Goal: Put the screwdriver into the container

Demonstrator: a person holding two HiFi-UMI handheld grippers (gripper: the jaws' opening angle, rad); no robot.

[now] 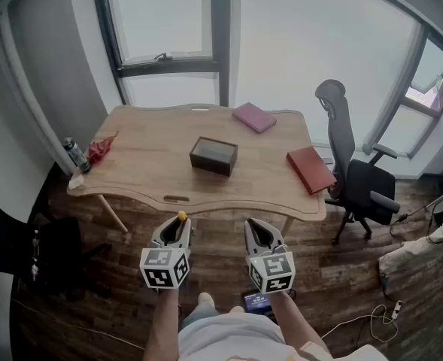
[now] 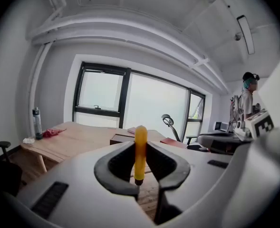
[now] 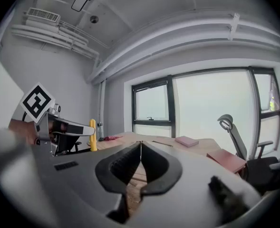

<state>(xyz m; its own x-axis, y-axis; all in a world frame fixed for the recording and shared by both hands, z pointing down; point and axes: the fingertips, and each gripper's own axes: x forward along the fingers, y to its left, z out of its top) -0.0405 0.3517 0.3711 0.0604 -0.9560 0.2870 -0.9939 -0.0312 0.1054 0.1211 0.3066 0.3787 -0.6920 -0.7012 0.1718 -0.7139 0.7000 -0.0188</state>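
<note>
We begin with the wooden table (image 1: 146, 153), which fills the middle of the head view under a wide window. A black office chair (image 1: 356, 183) stands at its right end. The dark rectangular container (image 1: 213, 156) sits near the centre of the tabletop. A red book (image 1: 310, 169) lies toward the right edge and a pink book (image 1: 254, 116) lies at the far side, both apart from the container. At the left end we note a red cloth (image 1: 101, 149) and, just beside it, an upright bottle (image 1: 75, 155).

Both grippers hang side by side over the wooden floor, short of the table's near edge. The left gripper (image 1: 177, 228) is clamped on the screwdriver (image 2: 140, 148). The yellow handle stands upright between the fingers (image 2: 120, 163), with one pad pressing on each side near the fingertips. The rounded top of the handle rises above the tips. The lower end of the handle, where the thin shank begins, sits in the hollow behind the pads. The screwdriver is therefore off the table and well apart from the container, which we see beyond the handle in the left gripper view.

The right gripper (image 3: 140, 148) has its fingers (image 3: 125, 163) pressed together along a thin seam, with nothing between them.
</note>
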